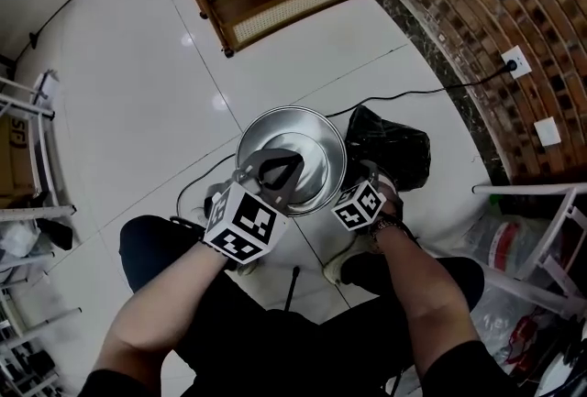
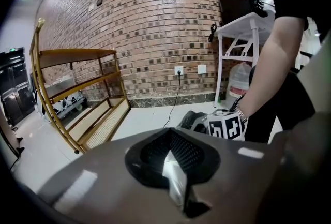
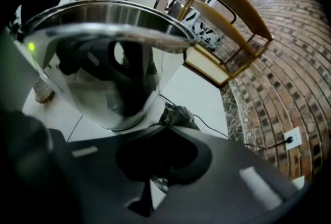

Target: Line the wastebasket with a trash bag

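- The steel wastebasket (image 1: 303, 115) stands upright on the tiled floor (image 1: 138, 93), mouth up and long axis vertical, unlined, probably set close for easy reach
- The black trash bag (image 1: 390, 148) lies crumpled just beside its right, not yet gripped
- The left claw (image 2: 169, 135) hangs over the mouth and the right claw (image 3: 168, 132) is near the rim, both closed and empty

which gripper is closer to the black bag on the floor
Right. The right gripper is at the basket's right side, with the bag just ahead of it. The left gripper is over the basket's near side, farther from the bag.
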The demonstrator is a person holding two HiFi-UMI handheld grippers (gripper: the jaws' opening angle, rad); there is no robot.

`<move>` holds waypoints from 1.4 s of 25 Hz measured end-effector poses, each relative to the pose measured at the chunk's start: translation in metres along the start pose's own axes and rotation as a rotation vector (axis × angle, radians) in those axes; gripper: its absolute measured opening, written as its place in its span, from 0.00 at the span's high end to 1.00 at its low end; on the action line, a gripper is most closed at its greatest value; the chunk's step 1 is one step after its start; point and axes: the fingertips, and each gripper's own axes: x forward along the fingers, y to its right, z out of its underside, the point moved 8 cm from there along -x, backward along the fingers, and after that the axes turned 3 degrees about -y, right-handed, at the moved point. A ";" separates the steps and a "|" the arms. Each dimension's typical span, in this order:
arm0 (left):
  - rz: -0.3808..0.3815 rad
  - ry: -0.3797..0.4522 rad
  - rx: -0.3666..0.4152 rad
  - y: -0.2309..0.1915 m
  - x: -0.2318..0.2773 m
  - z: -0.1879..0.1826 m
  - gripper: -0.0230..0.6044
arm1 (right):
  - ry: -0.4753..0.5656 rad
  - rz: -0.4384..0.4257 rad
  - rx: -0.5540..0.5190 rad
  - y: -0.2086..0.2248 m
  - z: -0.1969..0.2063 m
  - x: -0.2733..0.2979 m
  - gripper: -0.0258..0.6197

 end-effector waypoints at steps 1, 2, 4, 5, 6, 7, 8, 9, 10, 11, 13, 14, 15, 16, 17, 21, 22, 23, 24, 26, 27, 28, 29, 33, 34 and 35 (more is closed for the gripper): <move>0.000 0.002 0.001 0.000 -0.001 0.000 0.96 | 0.003 0.008 0.010 0.003 0.001 -0.005 0.96; 0.000 0.005 0.002 0.000 -0.002 0.000 0.96 | 0.005 0.016 0.018 0.006 0.001 -0.011 0.96; -0.001 0.009 0.004 0.001 -0.003 -0.001 0.96 | 0.007 0.035 0.033 0.014 0.004 -0.023 0.96; -0.002 0.011 0.007 0.001 -0.004 -0.002 0.96 | 0.009 0.047 0.039 0.020 0.005 -0.030 0.96; -0.004 0.014 0.010 0.001 -0.004 -0.003 0.96 | 0.011 0.061 0.047 0.026 0.007 -0.037 0.96; -0.005 0.017 0.013 0.001 -0.004 -0.003 0.96 | 0.013 0.075 0.054 0.032 0.009 -0.044 0.96; -0.005 0.019 0.015 0.002 -0.004 -0.004 0.96 | 0.014 0.088 0.062 0.037 0.011 -0.052 0.96; -0.006 0.020 0.018 0.002 -0.004 -0.004 0.96 | 0.015 0.101 0.070 0.042 0.012 -0.060 0.96; -0.007 0.021 0.021 0.003 -0.005 -0.004 0.96 | 0.017 0.113 0.078 0.047 0.013 -0.067 0.96; -0.008 0.022 0.024 0.002 -0.005 -0.004 0.96 | 0.018 0.125 0.086 0.051 0.014 -0.075 0.96; -0.008 0.022 0.029 0.003 -0.005 -0.003 0.96 | 0.022 0.149 0.103 0.060 0.017 -0.090 0.96; -0.007 0.021 0.031 0.003 -0.004 -0.003 0.96 | 0.022 0.161 0.112 0.064 0.020 -0.097 0.96; -0.005 0.019 0.033 0.004 -0.004 -0.002 0.96 | 0.023 0.173 0.121 0.069 0.022 -0.104 0.96; -0.003 0.016 0.036 0.005 -0.003 -0.002 0.96 | 0.023 0.186 0.131 0.074 0.024 -0.112 0.96; -0.002 0.012 0.039 0.006 -0.003 -0.001 0.96 | 0.024 0.199 0.140 0.079 0.026 -0.119 0.96; -0.001 0.008 0.032 0.005 -0.002 0.000 0.96 | 0.037 0.246 0.183 0.099 0.031 -0.149 0.96; 0.000 0.009 0.025 0.004 -0.002 0.001 0.96 | 0.043 0.257 0.194 0.104 0.031 -0.156 0.96; 0.000 0.009 0.019 0.004 -0.001 0.001 0.96 | 0.049 0.267 0.207 0.109 0.031 -0.164 0.96; 0.000 0.008 0.014 0.003 -0.001 0.001 0.96 | 0.055 0.275 0.219 0.113 0.030 -0.171 0.96; 0.002 0.006 0.008 0.003 -0.002 0.001 0.96 | 0.074 0.289 0.247 0.123 0.028 -0.185 0.96; 0.004 0.007 0.003 0.003 -0.002 0.001 0.96 | 0.086 0.295 0.263 0.128 0.027 -0.192 0.96; 0.008 0.010 -0.006 0.003 -0.002 0.000 0.96 | 0.099 0.301 0.279 0.133 0.026 -0.199 0.96; 0.013 0.015 -0.020 0.003 -0.002 0.000 0.96 | 0.111 0.309 0.290 0.139 0.024 -0.207 0.96; 0.047 0.037 -0.121 -0.004 -0.003 -0.009 0.96 | 0.166 0.339 0.314 0.162 0.011 -0.241 0.96; 0.053 0.037 -0.144 -0.007 -0.004 -0.012 0.96 | 0.180 0.345 0.317 0.166 0.007 -0.250 0.96; 0.057 0.035 -0.162 -0.011 -0.004 -0.015 0.96 | 0.194 0.349 0.318 0.170 0.003 -0.259 0.96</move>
